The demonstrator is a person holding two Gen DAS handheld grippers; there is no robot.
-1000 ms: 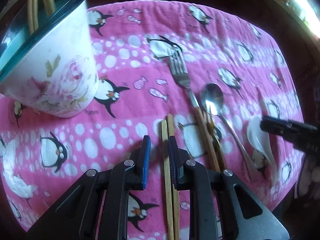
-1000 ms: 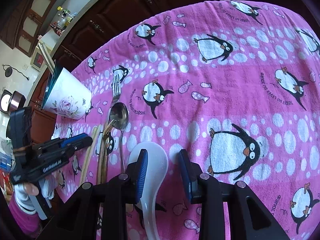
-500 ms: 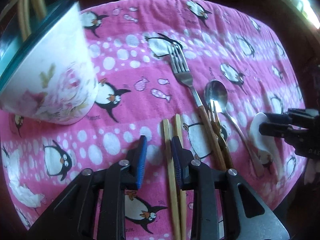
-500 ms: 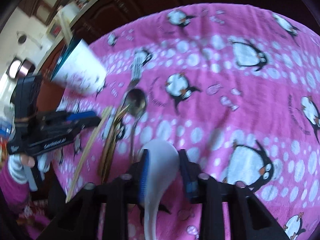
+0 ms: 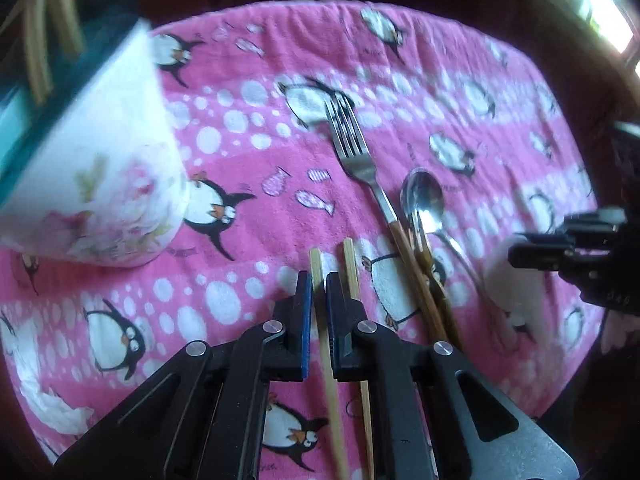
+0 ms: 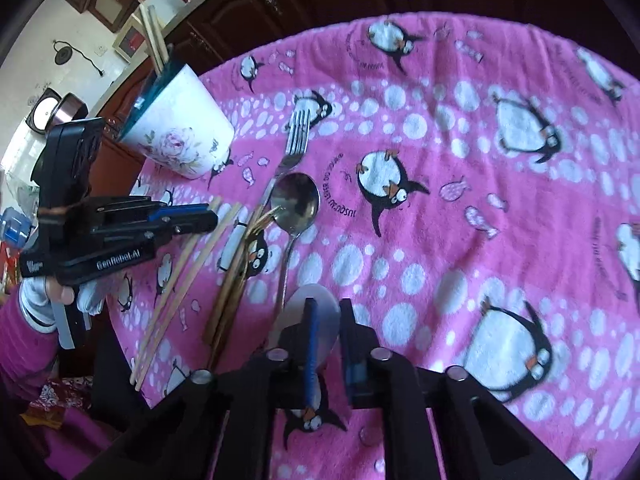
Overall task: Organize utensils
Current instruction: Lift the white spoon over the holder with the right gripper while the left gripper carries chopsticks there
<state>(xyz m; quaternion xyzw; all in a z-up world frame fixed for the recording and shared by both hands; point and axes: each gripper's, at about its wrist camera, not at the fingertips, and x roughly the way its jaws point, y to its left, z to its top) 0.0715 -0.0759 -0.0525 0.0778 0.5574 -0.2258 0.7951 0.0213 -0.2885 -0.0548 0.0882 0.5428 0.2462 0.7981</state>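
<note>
Both tongs have just been closing: the left tongs now pinch one pale chopstick, whose long axis runs from 6 toward 12 o'clock, while its mate lies loose just beside at 3 o'clock. The right tongs clamp the white soup spoon on the pink penguin cloth. The floral cup already holding chopsticks stands at 10 o'clock from the left tongs, the nearer hand, I reckon.
</note>
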